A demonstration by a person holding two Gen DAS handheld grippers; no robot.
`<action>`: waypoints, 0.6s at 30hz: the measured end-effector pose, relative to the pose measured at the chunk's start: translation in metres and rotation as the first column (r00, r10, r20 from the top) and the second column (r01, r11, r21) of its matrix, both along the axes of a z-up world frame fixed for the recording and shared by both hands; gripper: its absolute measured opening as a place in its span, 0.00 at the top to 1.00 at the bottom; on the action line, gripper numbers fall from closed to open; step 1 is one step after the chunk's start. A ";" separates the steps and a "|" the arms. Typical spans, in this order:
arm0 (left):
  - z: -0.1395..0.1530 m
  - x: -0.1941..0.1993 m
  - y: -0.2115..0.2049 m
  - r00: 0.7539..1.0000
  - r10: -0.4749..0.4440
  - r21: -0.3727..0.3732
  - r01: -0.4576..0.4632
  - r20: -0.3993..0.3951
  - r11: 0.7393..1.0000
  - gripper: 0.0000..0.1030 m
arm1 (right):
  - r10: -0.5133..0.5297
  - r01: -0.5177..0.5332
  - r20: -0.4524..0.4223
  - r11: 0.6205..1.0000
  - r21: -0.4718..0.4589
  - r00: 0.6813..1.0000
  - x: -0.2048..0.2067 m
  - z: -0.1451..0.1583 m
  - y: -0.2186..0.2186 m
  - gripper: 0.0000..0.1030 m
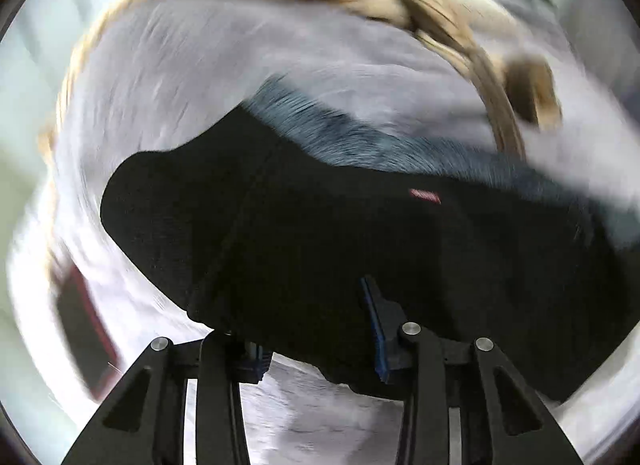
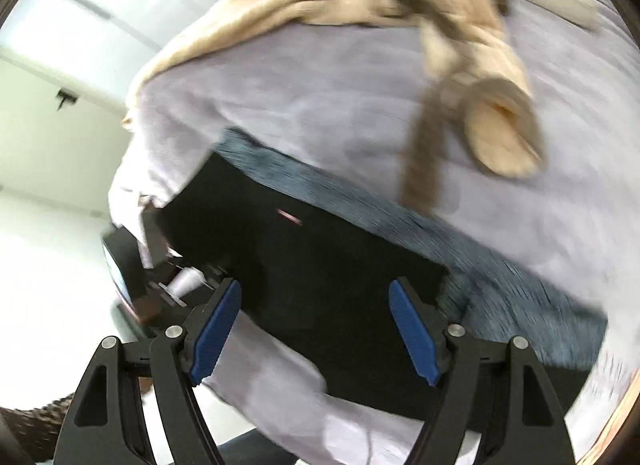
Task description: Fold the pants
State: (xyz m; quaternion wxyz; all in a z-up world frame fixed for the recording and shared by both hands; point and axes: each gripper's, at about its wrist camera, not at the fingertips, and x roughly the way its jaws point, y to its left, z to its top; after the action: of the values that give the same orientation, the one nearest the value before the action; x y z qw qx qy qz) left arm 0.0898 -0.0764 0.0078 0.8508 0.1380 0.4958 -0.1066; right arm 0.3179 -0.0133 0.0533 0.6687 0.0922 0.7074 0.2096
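Observation:
Black pants (image 1: 360,233) lie folded on a pale lilac sheet (image 1: 192,77), with a small red label (image 1: 426,196) on top. They rest on a grey-blue garment (image 1: 360,137). My left gripper (image 1: 316,329) is open; the black cloth drapes over its blue-padded fingers (image 1: 374,329) and hides the left tip. In the right wrist view the black pants (image 2: 320,273) lie in front of my right gripper (image 2: 316,329), which is open and empty just above their near edge, blue pads (image 2: 216,329) wide apart. Both views are motion-blurred.
Tan clothes (image 2: 460,25) lie piled at the far side of the sheet, with a sleeve or leg end (image 2: 504,133) hanging toward me. The grey-blue garment (image 2: 500,277) spreads right. The left gripper's body (image 2: 132,265) shows at left. A white wall (image 2: 48,137) is beyond.

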 end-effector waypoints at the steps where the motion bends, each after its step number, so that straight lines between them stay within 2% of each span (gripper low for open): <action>1: -0.001 -0.006 -0.009 0.999 -0.031 0.062 0.029 0.033 0.998 0.62 | 0.032 -0.032 -0.032 0.999 0.006 0.999 0.008 -0.004 0.016 0.22; 4: -0.002 -0.010 -0.018 0.996 -0.053 0.131 0.044 0.066 0.990 0.62 | 0.131 -0.129 -0.143 0.991 0.025 0.981 0.031 -0.024 0.065 0.21; 7: -0.002 -0.009 -0.023 0.996 -0.050 0.146 0.039 0.070 0.989 0.62 | 0.247 -0.249 -0.179 0.968 0.012 0.952 0.048 -0.041 0.121 0.21; 11: -0.003 -0.016 -0.031 0.992 -0.081 0.201 0.060 0.096 0.978 0.62 | 0.370 -0.378 -0.245 0.926 0.015 0.896 0.056 -0.062 0.189 0.21; 12: -0.004 -0.017 -0.034 0.991 -0.085 0.208 0.063 0.101 0.976 0.62 | 0.407 -0.422 -0.275 0.907 0.006 0.871 0.054 -0.069 0.209 0.21; 15: -0.003 -0.016 -0.034 0.992 -0.078 0.200 0.057 0.099 0.978 0.62 | 0.464 -0.513 -0.338 0.856 -0.066 0.819 0.050 -0.092 0.242 0.21; 18: -0.002 -0.015 -0.033 0.992 -0.074 0.189 0.055 0.097 0.980 0.62 | 0.478 -0.557 -0.386 0.822 -0.122 0.789 0.045 -0.116 0.251 0.21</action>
State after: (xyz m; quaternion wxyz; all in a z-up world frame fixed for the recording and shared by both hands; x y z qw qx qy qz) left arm 0.0748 -0.1090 0.0060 0.8548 0.2382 0.4540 -0.0802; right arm 0.3630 0.2372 -0.0622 0.4590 -0.1493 0.8286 0.2836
